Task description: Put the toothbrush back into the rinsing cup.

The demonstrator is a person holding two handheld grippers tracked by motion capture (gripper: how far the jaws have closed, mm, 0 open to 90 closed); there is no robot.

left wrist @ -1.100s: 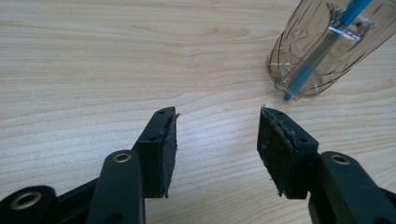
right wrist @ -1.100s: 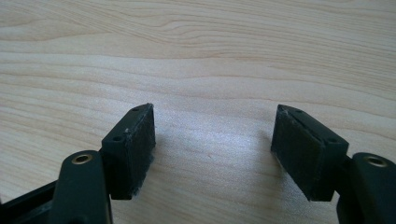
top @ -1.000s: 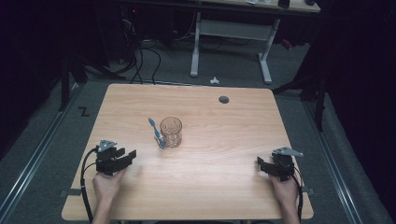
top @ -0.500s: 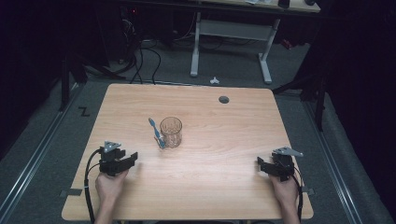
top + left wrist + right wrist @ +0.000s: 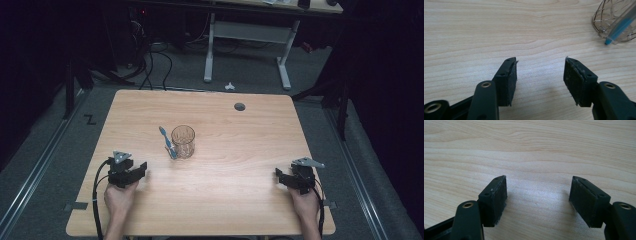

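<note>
Clear glass tumbler (image 5: 183, 141) stood near the middle of the wooden table (image 5: 235, 210), a blue toothbrush (image 5: 167, 142) leaning against its left side with the handle's end on the tabletop. At the near left edge the left gripper (image 5: 142, 170) pointed toward the glass, well short of it, jaws spread over bare wood after opening slightly. At the near right edge the right gripper (image 5: 278, 176) rested with jaws likewise spread and empty.
</note>
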